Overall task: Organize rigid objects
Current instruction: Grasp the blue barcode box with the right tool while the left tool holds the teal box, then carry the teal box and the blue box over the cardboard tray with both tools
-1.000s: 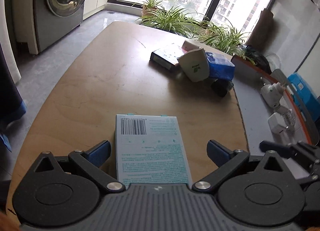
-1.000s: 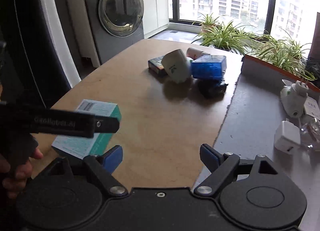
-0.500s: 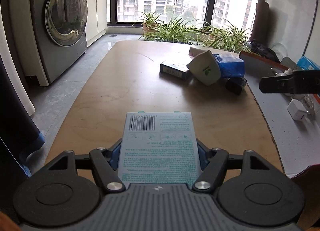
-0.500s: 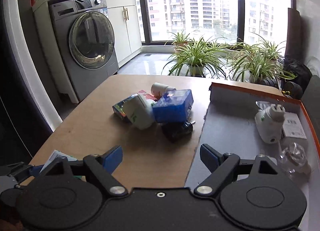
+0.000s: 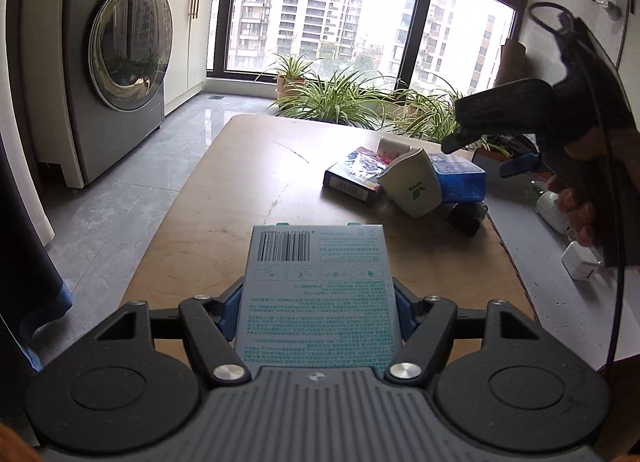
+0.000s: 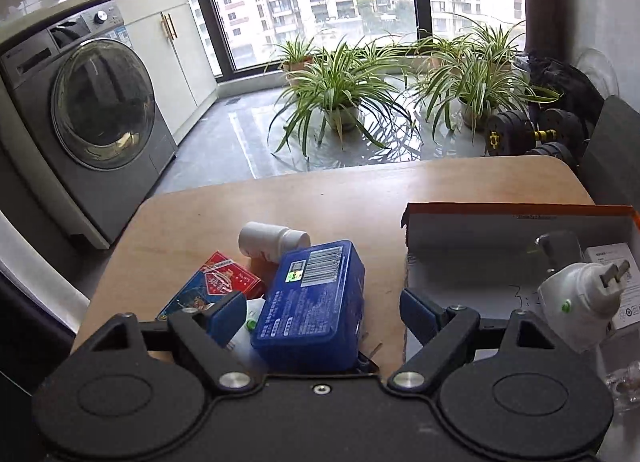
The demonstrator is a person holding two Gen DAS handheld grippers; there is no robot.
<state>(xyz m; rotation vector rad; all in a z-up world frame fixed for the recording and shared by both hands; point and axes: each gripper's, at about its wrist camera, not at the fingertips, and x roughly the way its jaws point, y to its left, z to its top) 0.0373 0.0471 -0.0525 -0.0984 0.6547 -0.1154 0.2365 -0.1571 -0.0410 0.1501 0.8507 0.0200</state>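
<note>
Likely light and stiff, the teal carton handles best by its long side walls, and there the left tongs are clamped on it, lifted just over the near counter. Its pale face carries a barcode and fine print. Farther off, the right tongs stand apart around the blue tin, not touching, beside the orange-rimmed tray.
</note>
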